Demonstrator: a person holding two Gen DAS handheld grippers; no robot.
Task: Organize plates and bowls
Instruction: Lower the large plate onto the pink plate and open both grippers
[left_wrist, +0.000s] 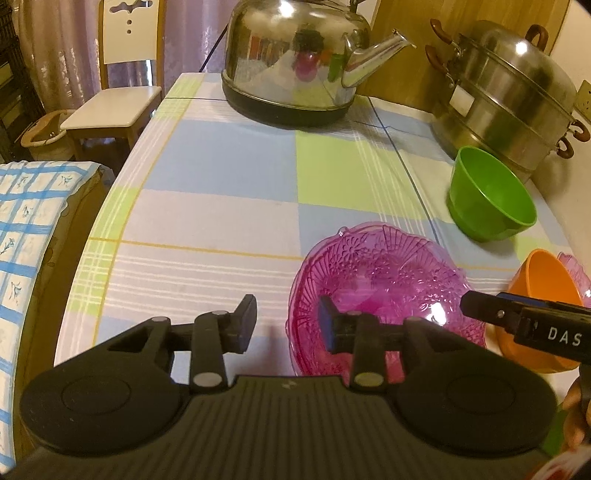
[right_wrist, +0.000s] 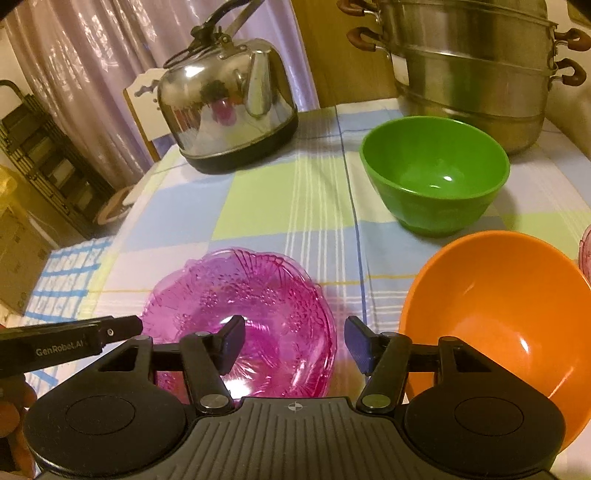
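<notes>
A pink cut-glass plate (left_wrist: 384, 284) lies on the checked tablecloth near the front; it also shows in the right wrist view (right_wrist: 258, 299). An orange bowl (right_wrist: 495, 310) sits tilted to its right, also seen in the left wrist view (left_wrist: 543, 284). A green bowl (right_wrist: 436, 173) stands upright behind them, also in the left wrist view (left_wrist: 487, 195). My left gripper (left_wrist: 288, 325) is open and empty, its right finger over the plate's near-left rim. My right gripper (right_wrist: 295, 341) is open and empty above the plate's right rim, beside the orange bowl.
A steel kettle (left_wrist: 291, 62) stands at the back of the table and a tiered steel steamer (left_wrist: 506, 92) at the back right. A second pink glass piece (right_wrist: 585, 251) peeks in at the right edge. A chair (left_wrist: 118, 99) stands off the table's left edge.
</notes>
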